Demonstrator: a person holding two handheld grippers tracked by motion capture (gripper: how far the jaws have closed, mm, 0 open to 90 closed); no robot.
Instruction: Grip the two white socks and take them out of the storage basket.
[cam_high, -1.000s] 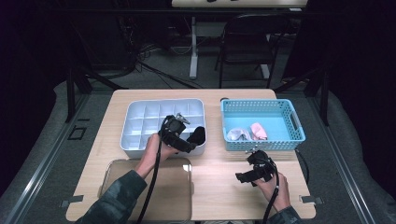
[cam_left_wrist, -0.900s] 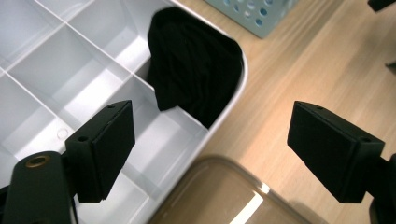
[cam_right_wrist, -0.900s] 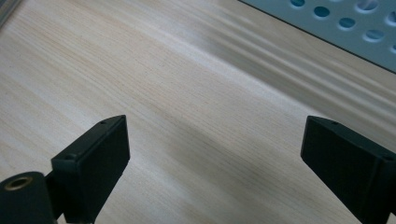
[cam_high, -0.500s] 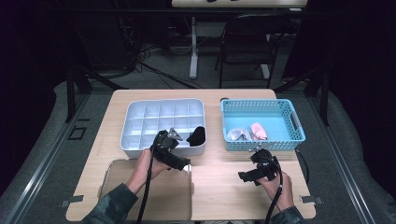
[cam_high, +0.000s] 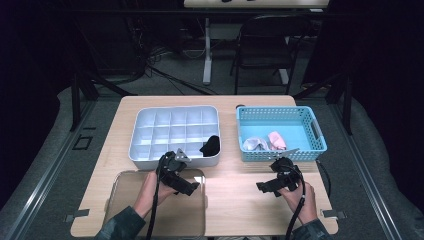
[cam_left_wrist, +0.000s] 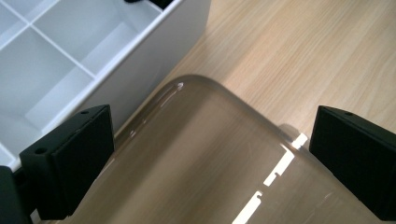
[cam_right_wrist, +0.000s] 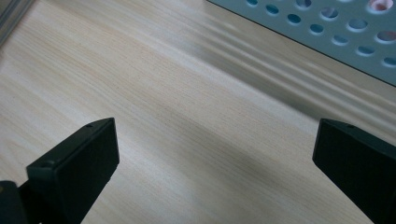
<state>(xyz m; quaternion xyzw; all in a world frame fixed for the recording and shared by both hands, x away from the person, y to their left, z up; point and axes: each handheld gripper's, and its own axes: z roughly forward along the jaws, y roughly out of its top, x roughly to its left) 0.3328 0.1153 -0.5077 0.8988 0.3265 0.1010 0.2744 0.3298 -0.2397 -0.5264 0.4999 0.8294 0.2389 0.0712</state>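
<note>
High view shows one wooden worktop (cam_high: 240, 200) bearing one white compartment tray (cam_high: 172, 131), one blue perforated basket (cam_high: 280, 120) and one clear lid (cam_high: 125, 200), and the sorting looks only just begun: one black rolled item (cam_high: 211, 145) sits in a near right compartment of the tray, while two more, one whitish (cam_high: 254, 144) and one pink (cam_high: 276, 140), wait side by side in the basket. Both tongs, left (cam_high: 192, 187) over the lid's corner and right (cam_high: 260, 186) over bare wood near the basket, have just been opening and stand wide, holding nothing.
</note>
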